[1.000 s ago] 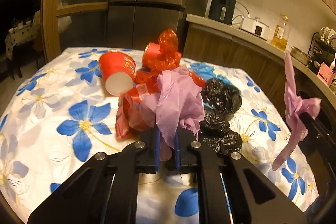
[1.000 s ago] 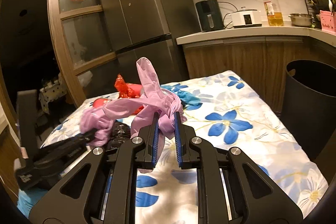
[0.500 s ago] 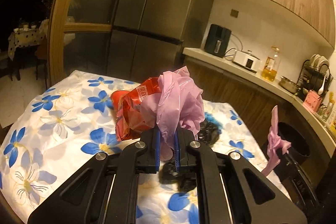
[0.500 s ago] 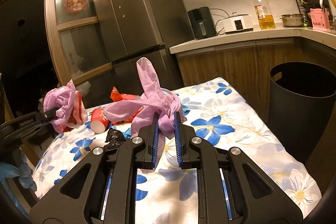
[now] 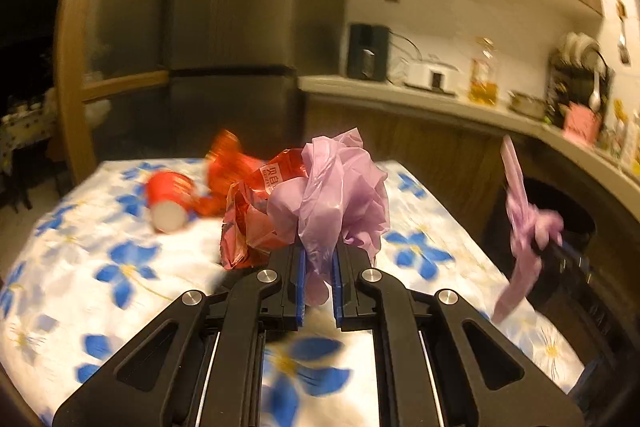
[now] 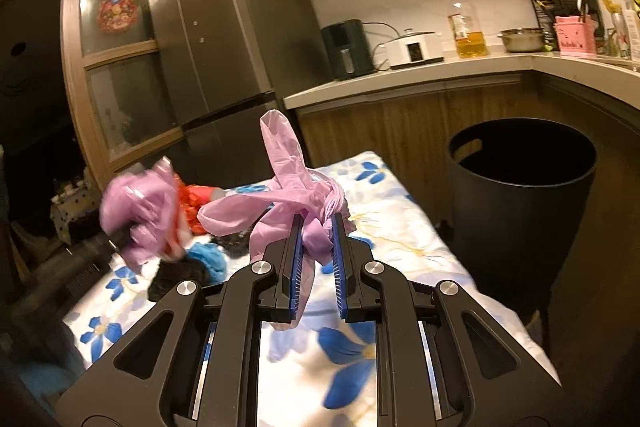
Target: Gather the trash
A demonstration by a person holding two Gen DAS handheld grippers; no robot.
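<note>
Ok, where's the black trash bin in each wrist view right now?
Left wrist: the black trash bin sits at the right edge, partly hidden behind the right gripper and its pink bag.
Right wrist: bin stands right of centre, beside the table.
Shared landmark: the oil bottle on the counter.

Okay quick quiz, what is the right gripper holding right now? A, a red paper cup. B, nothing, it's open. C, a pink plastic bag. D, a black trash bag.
C: the right gripper is shut on a crumpled pink plastic bag, held above the floral tablecloth, while the red paper cup lies on its side on the table.
</note>
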